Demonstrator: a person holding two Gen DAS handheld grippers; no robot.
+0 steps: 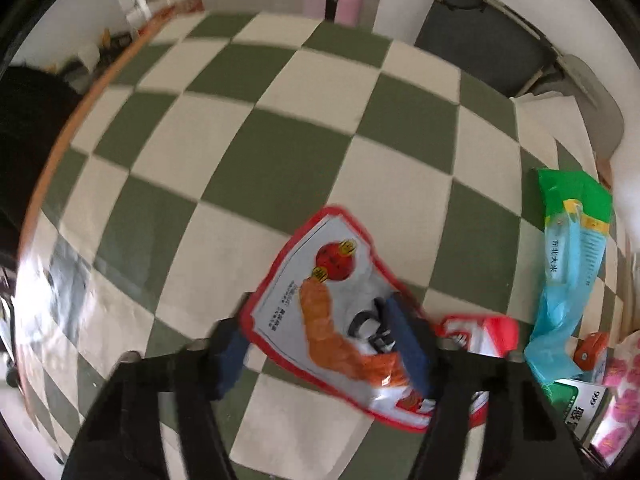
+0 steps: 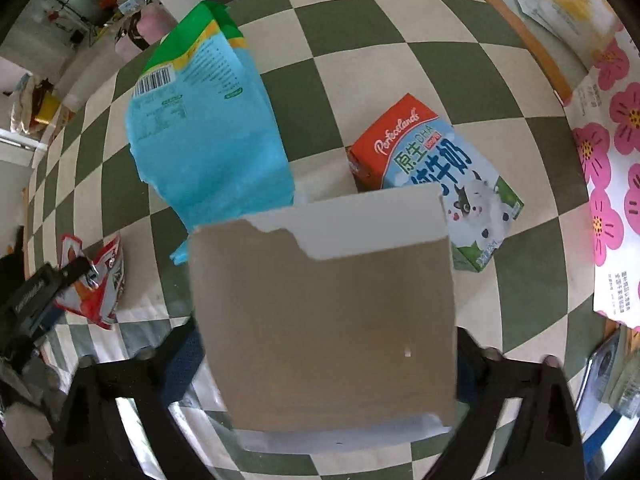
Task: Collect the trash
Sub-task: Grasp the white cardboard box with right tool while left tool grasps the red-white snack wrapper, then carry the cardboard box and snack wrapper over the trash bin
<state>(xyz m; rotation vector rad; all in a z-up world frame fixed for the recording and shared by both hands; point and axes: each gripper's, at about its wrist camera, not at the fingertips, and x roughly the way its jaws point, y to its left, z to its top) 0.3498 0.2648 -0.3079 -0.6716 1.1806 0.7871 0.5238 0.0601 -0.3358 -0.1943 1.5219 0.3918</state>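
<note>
Snack wrapper [image 1: 340, 312] pinched loosely in left gripper [image 1: 324, 348], torn cardboard box [image 2: 324, 312] clamped in right gripper [image 2: 324, 364]; either liable to slip from thin-edge grips above checkered tablecloth [image 1: 240, 128].

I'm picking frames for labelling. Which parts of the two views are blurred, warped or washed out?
Left wrist view: motion blur softens the snack wrapper and the checkered cloth, whose squares bulge with fisheye warp. Right wrist view: the cardboard piece is close and soft; the milk carton reads sharper.
</note>
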